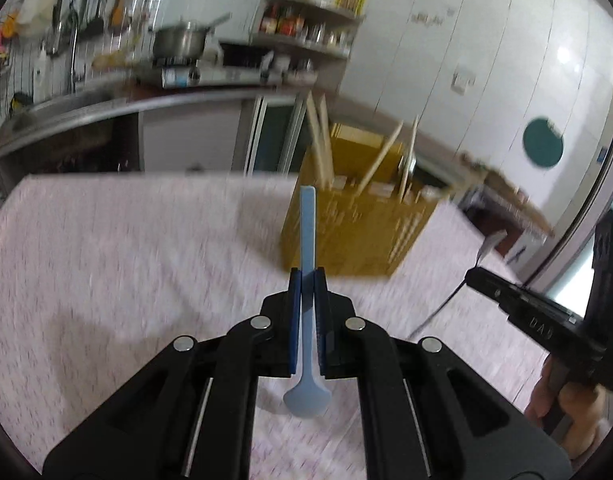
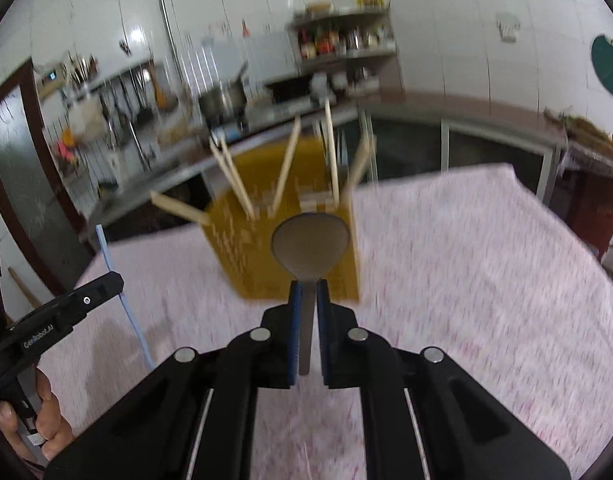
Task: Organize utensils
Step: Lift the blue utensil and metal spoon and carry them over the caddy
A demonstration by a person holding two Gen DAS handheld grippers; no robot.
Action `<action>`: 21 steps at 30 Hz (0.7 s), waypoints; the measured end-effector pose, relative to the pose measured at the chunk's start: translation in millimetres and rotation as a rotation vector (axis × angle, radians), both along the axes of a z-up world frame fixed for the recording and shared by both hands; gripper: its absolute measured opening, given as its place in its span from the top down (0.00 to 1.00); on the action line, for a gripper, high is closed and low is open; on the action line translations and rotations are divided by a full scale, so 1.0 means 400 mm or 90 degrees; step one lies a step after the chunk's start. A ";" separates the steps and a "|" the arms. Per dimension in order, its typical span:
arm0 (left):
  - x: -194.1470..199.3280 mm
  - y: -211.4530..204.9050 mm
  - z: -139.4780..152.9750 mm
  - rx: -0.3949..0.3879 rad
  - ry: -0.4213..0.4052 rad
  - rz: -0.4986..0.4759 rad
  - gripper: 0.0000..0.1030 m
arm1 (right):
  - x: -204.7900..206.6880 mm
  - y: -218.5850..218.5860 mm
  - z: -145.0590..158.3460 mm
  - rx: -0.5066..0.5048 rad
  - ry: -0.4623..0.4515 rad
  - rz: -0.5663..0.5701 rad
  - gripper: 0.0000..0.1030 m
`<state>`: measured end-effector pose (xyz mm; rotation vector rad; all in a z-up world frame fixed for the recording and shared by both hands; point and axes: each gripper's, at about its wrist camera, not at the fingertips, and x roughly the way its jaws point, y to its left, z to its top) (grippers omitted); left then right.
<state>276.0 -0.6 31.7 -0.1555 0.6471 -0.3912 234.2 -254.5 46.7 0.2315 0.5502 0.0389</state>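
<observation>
My left gripper (image 1: 307, 276) is shut on a light blue plastic spoon (image 1: 307, 232); its handle points forward and its bowl hangs back between the arms. My right gripper (image 2: 307, 286) is shut on a metal spoon (image 2: 310, 246) by the handle, bowl forward. Both are held above the pink patterned tablecloth (image 1: 126, 248). Ahead stands a yellow perforated utensil holder (image 1: 358, 232), (image 2: 246, 248) with several wooden chopsticks (image 2: 284, 168) sticking out. In the left wrist view the right gripper (image 1: 472, 276) shows at the right edge; in the right wrist view the left gripper (image 2: 116, 280) shows at the left with the blue spoon (image 2: 122, 292).
A kitchen counter (image 1: 146, 100) with a pot (image 1: 180, 40) on a stove, a sink and a spice shelf (image 1: 306, 28) runs behind the table. White tiled wall (image 1: 486, 60) on the right. A hand (image 2: 46, 420) grips the left tool's handle.
</observation>
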 end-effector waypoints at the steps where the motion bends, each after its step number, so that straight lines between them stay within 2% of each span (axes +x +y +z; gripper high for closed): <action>1: 0.002 -0.007 0.022 0.001 -0.019 0.002 0.95 | 0.005 -0.002 0.020 -0.005 -0.020 -0.001 0.92; 3: 0.009 -0.027 0.064 0.003 -0.058 0.005 0.95 | 0.017 0.005 0.048 -0.015 -0.046 -0.003 0.92; 7: 0.043 -0.064 0.127 -0.012 -0.100 0.010 0.95 | 0.053 0.000 0.110 -0.024 -0.092 -0.001 0.92; 11: 0.083 -0.113 0.178 -0.003 -0.153 0.027 0.95 | 0.071 -0.008 0.158 -0.013 -0.126 0.000 0.92; 17: 0.135 -0.151 0.205 -0.009 -0.181 0.022 0.95 | 0.114 -0.025 0.195 -0.020 -0.169 -0.021 0.92; 21: 0.171 -0.172 0.221 -0.006 -0.205 0.025 0.95 | 0.129 -0.026 0.190 -0.028 -0.186 -0.027 0.92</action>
